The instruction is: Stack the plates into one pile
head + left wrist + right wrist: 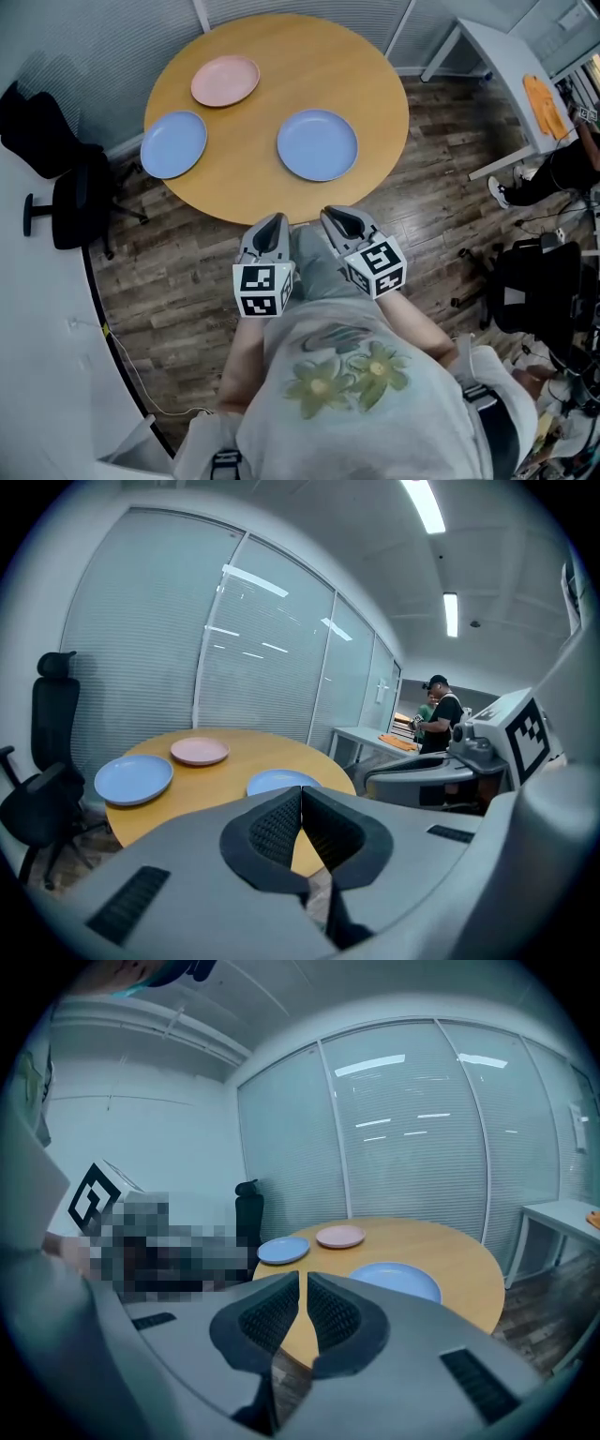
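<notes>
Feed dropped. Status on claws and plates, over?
Left claw, right claw shut, empty, near table edge. Pink plate, left blue plate, right blue plate apart, unstacked. Nothing in the way.

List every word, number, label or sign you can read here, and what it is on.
No text here can be read.
Left marker cube and right marker cube: black-and-white square patterns only, no letters or digits.
Shirt: flower print; a faint marking above it is too blurred to read.
Pink plate, left blue plate, right blue plate: plain.
</notes>
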